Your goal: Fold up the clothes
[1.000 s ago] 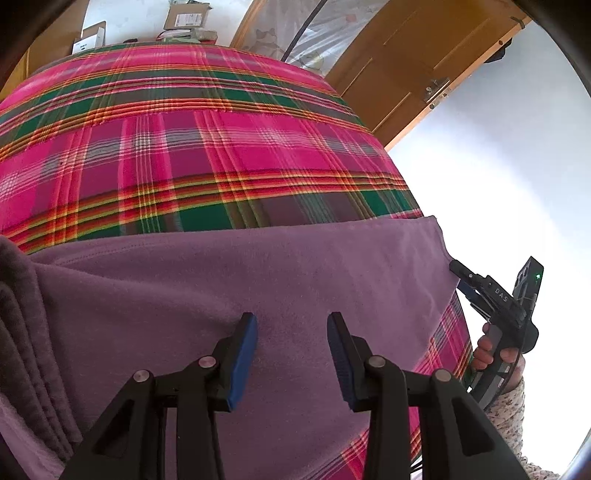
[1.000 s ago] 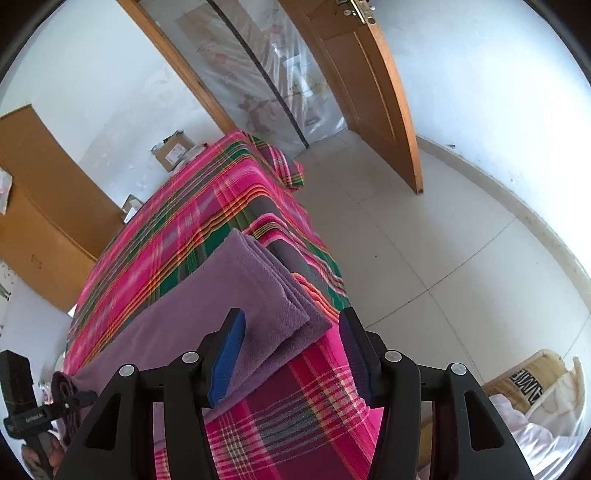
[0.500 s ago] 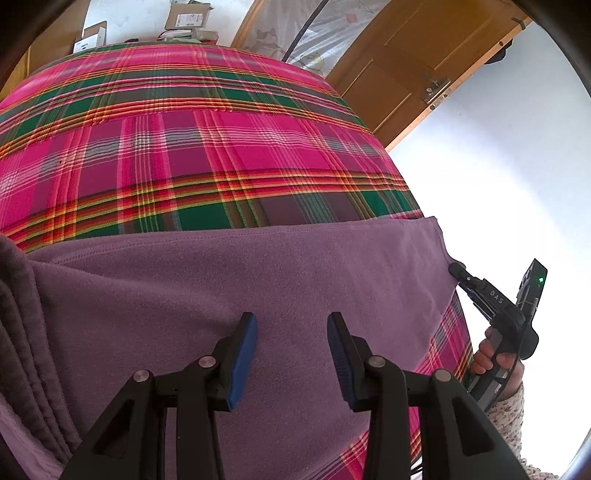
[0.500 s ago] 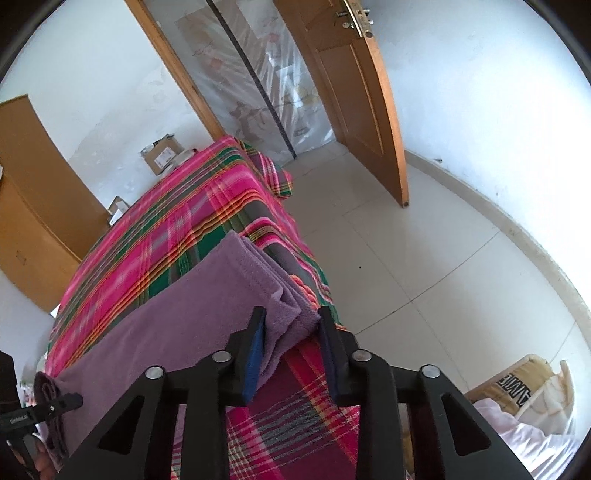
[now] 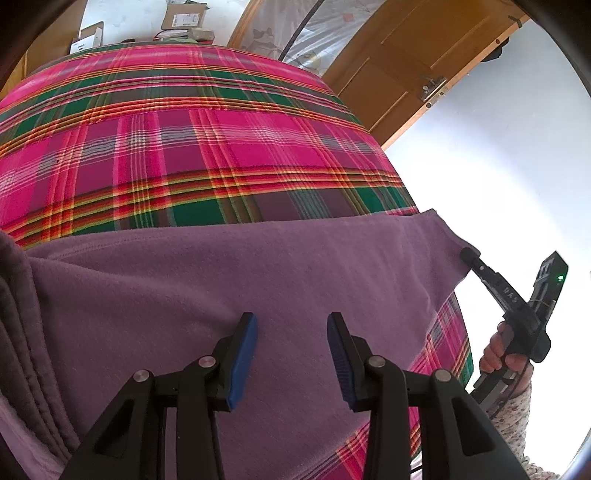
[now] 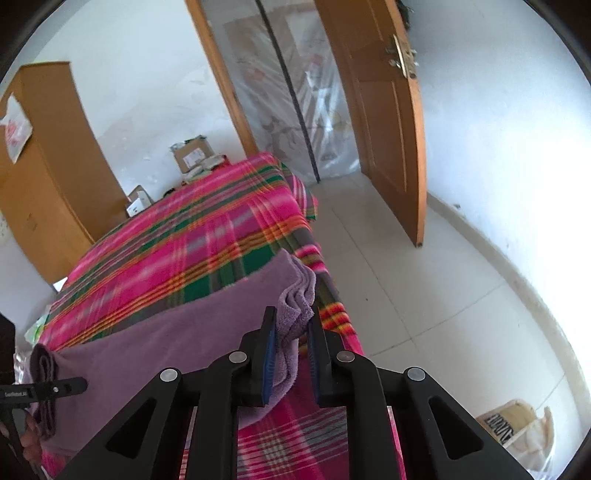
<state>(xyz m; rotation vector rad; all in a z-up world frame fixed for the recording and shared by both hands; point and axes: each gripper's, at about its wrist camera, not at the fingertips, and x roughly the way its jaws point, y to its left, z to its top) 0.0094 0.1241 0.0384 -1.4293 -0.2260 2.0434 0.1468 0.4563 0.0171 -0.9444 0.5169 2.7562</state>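
A purple garment (image 5: 229,280) lies folded in layers across a pink and green plaid bed cover (image 5: 207,147). My left gripper (image 5: 291,321) hovers open just over the garment's middle, with nothing pinched between its blue pads. My right gripper (image 6: 292,314) is at the garment's layered right corner (image 6: 295,295); its jaws are closing, the cloth sits between the pads, and the corner is raised off the bed. In the left wrist view the right gripper (image 5: 467,254) grips that corner at the bed's right edge. The left gripper (image 6: 74,384) shows by the garment's bunched left end.
The bed's right edge drops to a pale tiled floor (image 6: 424,314). A wooden door (image 6: 384,129) stands ajar beyond it, a wooden wardrobe (image 6: 44,166) is at the left, and cardboard boxes (image 5: 184,14) sit past the bed. A hand (image 5: 498,350) holds the right gripper.
The right gripper's jaws went from wide apart to narrow around the garment's corner, then rose and rolled, lifting the corner. The left gripper stayed where it was.
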